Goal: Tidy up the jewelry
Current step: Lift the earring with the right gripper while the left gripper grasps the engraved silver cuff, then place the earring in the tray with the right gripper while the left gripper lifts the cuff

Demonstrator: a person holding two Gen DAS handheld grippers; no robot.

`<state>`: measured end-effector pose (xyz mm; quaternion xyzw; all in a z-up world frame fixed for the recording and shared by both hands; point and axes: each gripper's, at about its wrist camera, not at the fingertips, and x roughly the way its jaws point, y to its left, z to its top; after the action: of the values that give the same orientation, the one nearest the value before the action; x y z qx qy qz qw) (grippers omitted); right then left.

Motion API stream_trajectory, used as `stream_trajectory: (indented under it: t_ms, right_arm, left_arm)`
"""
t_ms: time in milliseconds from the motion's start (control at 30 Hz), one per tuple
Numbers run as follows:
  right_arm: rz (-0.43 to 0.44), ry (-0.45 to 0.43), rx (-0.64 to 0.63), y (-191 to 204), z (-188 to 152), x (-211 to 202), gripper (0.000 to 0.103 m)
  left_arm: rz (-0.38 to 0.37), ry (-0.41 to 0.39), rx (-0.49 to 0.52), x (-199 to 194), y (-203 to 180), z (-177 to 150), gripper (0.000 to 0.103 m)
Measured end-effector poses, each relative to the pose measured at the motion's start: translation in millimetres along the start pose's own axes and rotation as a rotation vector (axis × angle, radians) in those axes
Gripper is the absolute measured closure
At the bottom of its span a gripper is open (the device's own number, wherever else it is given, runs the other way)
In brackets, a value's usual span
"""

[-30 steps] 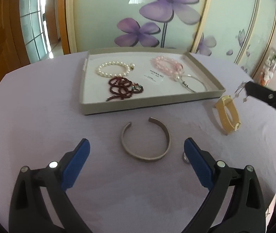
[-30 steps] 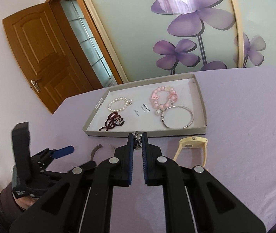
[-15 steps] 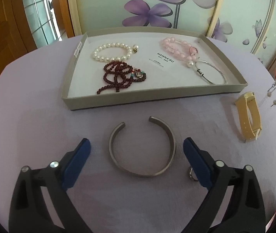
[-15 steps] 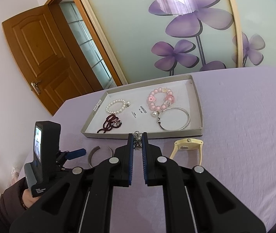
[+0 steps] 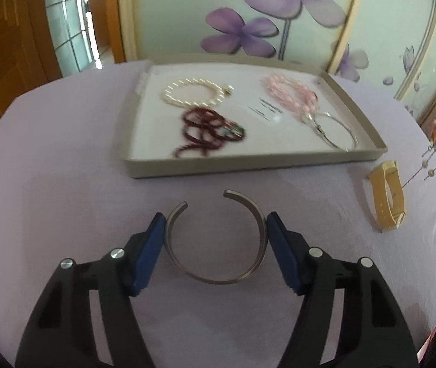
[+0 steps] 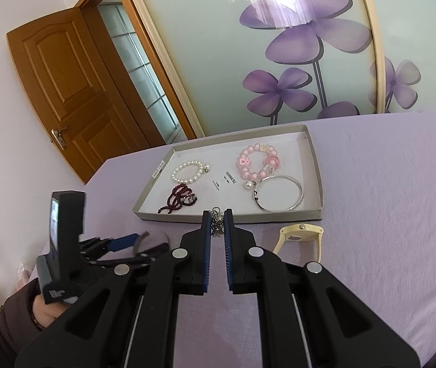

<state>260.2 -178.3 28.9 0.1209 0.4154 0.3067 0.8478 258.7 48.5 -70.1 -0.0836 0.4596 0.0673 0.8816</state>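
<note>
Left wrist view: on a round table under smooth lilac cloth [image 5: 64, 168], a grey metal open cuff [image 5: 216, 239], C-shaped with its gap toward the tray, lay flat between the blue pads of the left gripper [image 5: 214, 230]. The jaws had just been closing around it; the pads [image 5: 153, 242] stood right at the cuff's outer sides, though motion blur left it unclear whether they actually pressed on it. Beyond sat one shallow grey cardboard tray [image 5: 248, 165] with a white floor, holding four pieces: one white pearl bracelet [image 5: 193, 93], one tangled dark red bead strand [image 5: 205, 130], one pink bead bracelet [image 5: 291, 95] and one thin silver bangle [image 5: 337, 132]. One cream watch band [image 5: 388, 196], looped and rubbery-looking, lay on the cloth to the right of the tray.

Right wrist view: the right gripper [image 6: 217, 225] was narrowed onto a small dangling silver chain piece [image 6: 217, 222], pinched between its ribbed blue pads just in front of the tray's near wall. The same four pieces lay in the tray; the pink bracelet carried flower-shaped beads and touched the bangle. The watch band stood on its edge near the tray's right corner. At lower left, a dark-sleeved hand [image 6: 41, 312] gripped the left gripper's black handle, with the cuff between its fingers.
</note>
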Motion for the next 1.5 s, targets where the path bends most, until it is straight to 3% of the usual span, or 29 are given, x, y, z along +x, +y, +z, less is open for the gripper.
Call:
stream_trajectory:
  t_ms: [533, 1000, 1233, 1500]
  right_arm:
    - [-0.015, -0.028, -0.043, 19, 12, -3, 0.094]
    - [-0.07, -0.018, -0.06, 17, 18, 14, 0.094]
    - [-0.189, -0.026, -0.096, 8, 42, 55, 0.094]
    - [-0.217, -0.019, -0.071, -6, 64, 95, 0.094]
  left_arm:
    - [0.011, -0.147, -0.076, -70, 47, 12, 0.036]
    - [-0.003, -0.154, -0.082, -66, 49, 11, 0.036]
    - [-0.016, -0.158, -0.092, -56, 49, 20, 0.036]
    - [-0.048, -0.159, -0.099, -41, 46, 31, 0.036]
